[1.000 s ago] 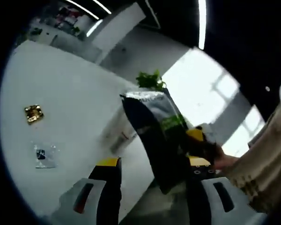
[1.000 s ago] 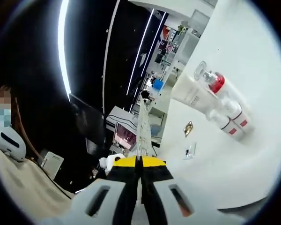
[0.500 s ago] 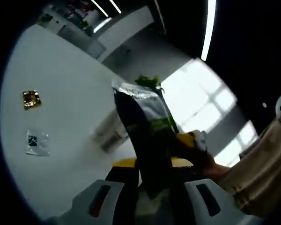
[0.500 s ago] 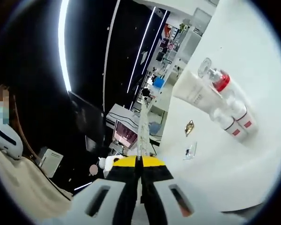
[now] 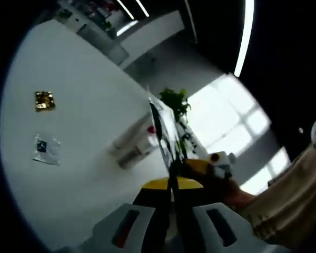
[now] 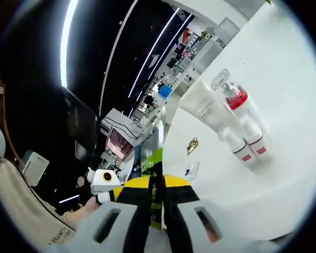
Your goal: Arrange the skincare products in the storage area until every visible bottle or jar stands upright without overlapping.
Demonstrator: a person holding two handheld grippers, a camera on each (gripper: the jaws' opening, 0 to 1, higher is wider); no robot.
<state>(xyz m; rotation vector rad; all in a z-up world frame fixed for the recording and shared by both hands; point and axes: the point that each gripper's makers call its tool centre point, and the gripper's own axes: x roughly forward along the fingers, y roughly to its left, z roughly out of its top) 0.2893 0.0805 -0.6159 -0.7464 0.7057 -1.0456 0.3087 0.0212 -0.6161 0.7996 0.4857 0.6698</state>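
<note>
Both grippers (image 5: 173,184) (image 6: 157,184) are clamped on one pouch (image 5: 166,134), held edge-on above the table (image 6: 284,95). On the table: one white tube (image 6: 203,108), one red-capped bottle (image 6: 237,97), two sachets (image 5: 43,100) (image 5: 46,148).

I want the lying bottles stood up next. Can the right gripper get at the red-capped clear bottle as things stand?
Probably not yet: the right gripper is shut on a flat dark-and-green sachet. The red-capped clear bottle lies apart on the white table, with nothing between.
</note>
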